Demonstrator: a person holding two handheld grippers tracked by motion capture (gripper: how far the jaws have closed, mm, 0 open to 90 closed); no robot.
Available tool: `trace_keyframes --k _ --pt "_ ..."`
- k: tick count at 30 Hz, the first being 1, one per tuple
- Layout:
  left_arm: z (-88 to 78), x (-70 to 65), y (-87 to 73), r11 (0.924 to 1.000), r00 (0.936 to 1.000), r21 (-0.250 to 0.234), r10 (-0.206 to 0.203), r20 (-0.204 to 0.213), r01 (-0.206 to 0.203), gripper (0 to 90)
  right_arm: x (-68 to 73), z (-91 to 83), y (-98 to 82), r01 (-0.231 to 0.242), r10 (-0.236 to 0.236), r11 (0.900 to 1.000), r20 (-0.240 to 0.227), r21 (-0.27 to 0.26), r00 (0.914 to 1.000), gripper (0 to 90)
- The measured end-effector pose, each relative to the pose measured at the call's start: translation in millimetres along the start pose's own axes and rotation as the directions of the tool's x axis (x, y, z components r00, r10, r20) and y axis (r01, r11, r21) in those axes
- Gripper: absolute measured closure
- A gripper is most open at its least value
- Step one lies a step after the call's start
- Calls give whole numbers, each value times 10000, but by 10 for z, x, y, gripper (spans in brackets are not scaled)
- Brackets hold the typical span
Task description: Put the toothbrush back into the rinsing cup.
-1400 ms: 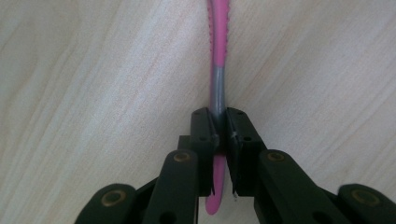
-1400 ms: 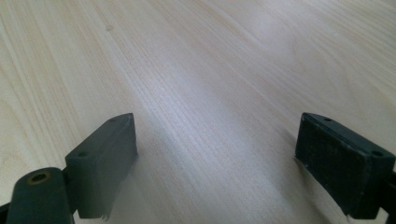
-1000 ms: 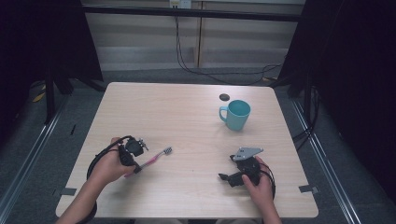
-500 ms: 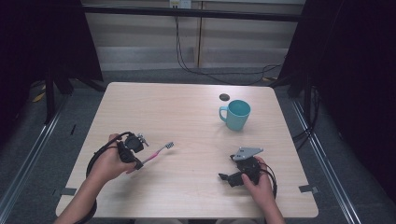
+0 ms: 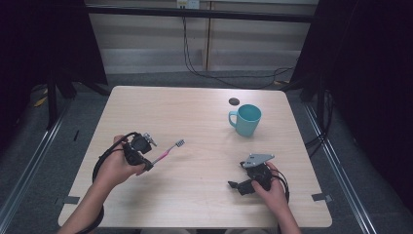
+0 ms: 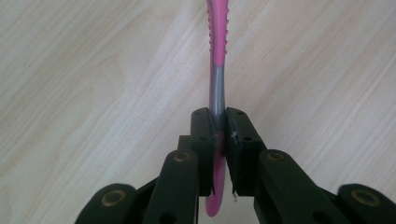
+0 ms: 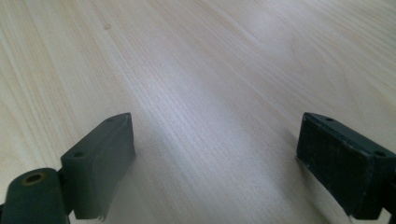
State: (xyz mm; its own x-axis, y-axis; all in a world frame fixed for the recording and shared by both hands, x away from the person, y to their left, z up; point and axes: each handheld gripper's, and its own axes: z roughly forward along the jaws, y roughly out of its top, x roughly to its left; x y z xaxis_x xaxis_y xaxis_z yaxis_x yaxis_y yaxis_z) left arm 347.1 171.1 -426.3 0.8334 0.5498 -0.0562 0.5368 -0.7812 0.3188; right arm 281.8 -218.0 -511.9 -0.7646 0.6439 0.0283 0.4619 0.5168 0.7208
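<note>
toothbrush partly out of sight

in the left gripper view the toothbrush (image 6: 217, 56) runs off at twelve o'clock, head cut away; its handle is pinched out of sight between the jaws.

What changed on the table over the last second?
The left gripper, shut on the toothbrush, has lifted it slightly off the table, brush head toward the mug. The right gripper stayed put, jaws open; mug unmoved.

Both grippers are black. The left gripper (image 6: 218, 133) has angular jaws with brass-coloured pivot pins and small screws in the pads, and a looping black cable. The right gripper (image 5: 237, 185) carries a grey three-cornered plate. The forearms are unsleeved.
</note>
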Motion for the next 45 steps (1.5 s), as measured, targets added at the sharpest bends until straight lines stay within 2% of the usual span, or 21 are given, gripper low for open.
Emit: trace_keyframes --k 6,9,12,19,24,26,28,30,32,33,36,38,41,42,45 --pt "-53 -3 63 9990 9998 -438 -64 -161 57 825 11 4 4 -81 81 10000 105 -2 9999 104" --pt "-64 -16 82 9948 9992 -973 -312 -254 286 825 10 4 4 -75 75 10000 97 3 9999 104" --pt "-65 -17 96 9907 9985 -1283 -499 -246 463 825 12 3 3 -95 95 10000 106 3 9999 105" --pt "-39 -51 150 9844 9986 -1694 -504 -149 472 825 21 2 4 -285 286 9996 189 -32 9994 113" --pt "-26 -74 194 9823 9988 -1837 -429 -237 379 825 15 1 8 -470 474 9988 310 -124 9984 135" --pt "-18 -83 201 9804 9986 -1917 -506 -168 465 825 17 1 12 -514 517 9986 315 -105 9982 140" --pt "-9 -85 208 9788 9986 -2007 -469 -235 412 825 11 0 19 -609 612 9981 240 -107 9978 142" --pt "9 -95 215 9750 9982 -2157 -580 -161 531 825 -8 2 30 -757 759 9971 147 -108 9970 142" --pt "13 -96 225 9737 9985 -2239 -495 -222 433 825 -24 -2 54 -914 915 9958 101 -88 9958 142" --pt "16 -106 230 9714 9980 -2310 -603 -169 548 825 -24 -2 54 -914 915 9958 101 -88 9958 142" --pt "20 -117 250 9639 9980 -2595 -632 -66 593 825 -46 -24 95 -1157 1154 9927 -107 -340 9933 142" --pt "14 -123 265 9634 9982 -2618 -600 12 582 825 -52 -43 129 -1253 1247 9910 -150 -472 9921 142" --pt "18 -150 289 9578 9979 -2805 -642 58 633 825 -64 -66 184 -1376 1361 9882 -256 -670 9904 153" --pt "17 -157 296 9568 9981 -2846 -607 41 594 825 -78 -75 219 -1433 1403 9868 -432 -755 9892 179" --pt "23 -186 319 9513 9980 -3020 -630 59 618 825 -89 -81 259 -1468 1430 9868 -564 -688 9881 192"
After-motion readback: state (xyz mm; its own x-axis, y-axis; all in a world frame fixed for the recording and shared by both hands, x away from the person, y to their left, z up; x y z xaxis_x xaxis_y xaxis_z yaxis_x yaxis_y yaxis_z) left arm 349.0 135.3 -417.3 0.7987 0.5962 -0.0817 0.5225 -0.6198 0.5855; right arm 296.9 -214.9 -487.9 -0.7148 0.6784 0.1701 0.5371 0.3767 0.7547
